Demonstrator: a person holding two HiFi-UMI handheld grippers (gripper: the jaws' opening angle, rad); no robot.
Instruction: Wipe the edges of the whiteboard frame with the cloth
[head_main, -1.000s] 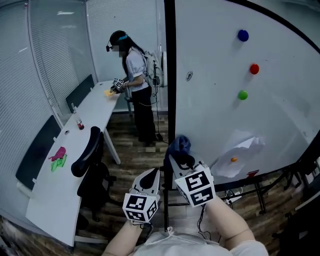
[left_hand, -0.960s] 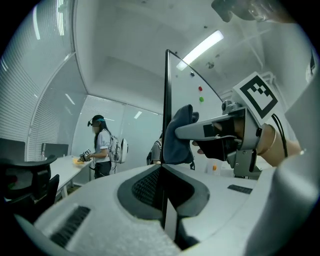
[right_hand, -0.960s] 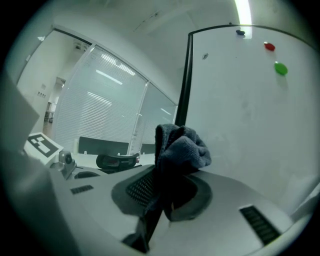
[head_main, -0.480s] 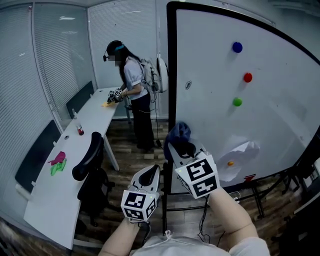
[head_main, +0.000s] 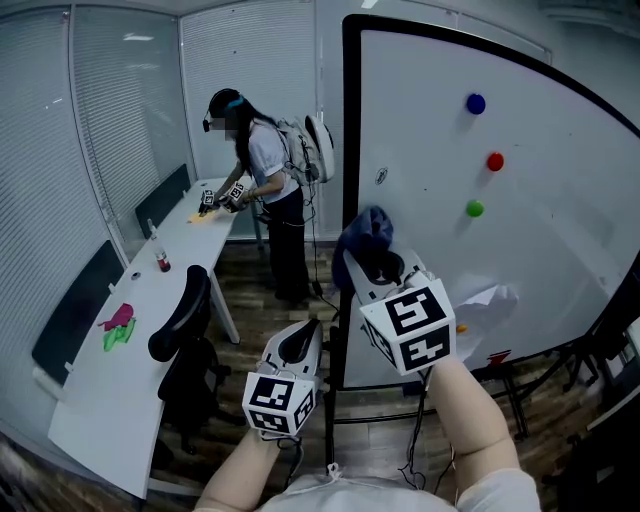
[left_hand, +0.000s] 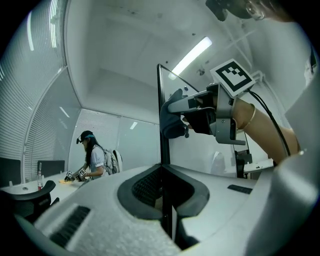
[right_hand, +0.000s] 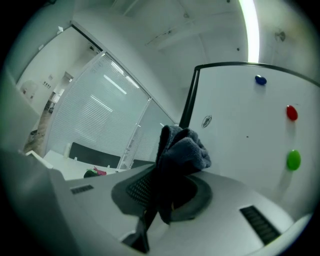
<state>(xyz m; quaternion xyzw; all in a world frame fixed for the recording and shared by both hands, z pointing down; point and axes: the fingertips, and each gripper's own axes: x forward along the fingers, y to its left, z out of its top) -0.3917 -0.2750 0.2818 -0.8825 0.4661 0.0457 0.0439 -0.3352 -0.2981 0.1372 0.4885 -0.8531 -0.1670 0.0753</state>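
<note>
The whiteboard (head_main: 540, 250) stands upright in a black frame (head_main: 347, 150). My right gripper (head_main: 372, 262) is shut on a dark blue cloth (head_main: 368, 232), and the cloth sits against the frame's left vertical edge at about mid height. In the right gripper view the cloth (right_hand: 182, 147) bunches out between the jaws in front of the frame (right_hand: 187, 105). Lower and to the left, my left gripper (head_main: 300, 345) is shut with nothing in it, just beside the frame. The left gripper view looks up along the frame edge (left_hand: 161, 125) at the cloth (left_hand: 172, 122).
Blue (head_main: 475, 103), red (head_main: 494, 161) and green (head_main: 474, 208) magnets and a crumpled paper (head_main: 490, 300) are on the board. A long white desk (head_main: 120, 390) and a black chair (head_main: 185, 320) stand at left. Another person (head_main: 265, 170) works at the desk's far end.
My right gripper has risen along the frame's left edge with the cloth. The left gripper has stayed low.
</note>
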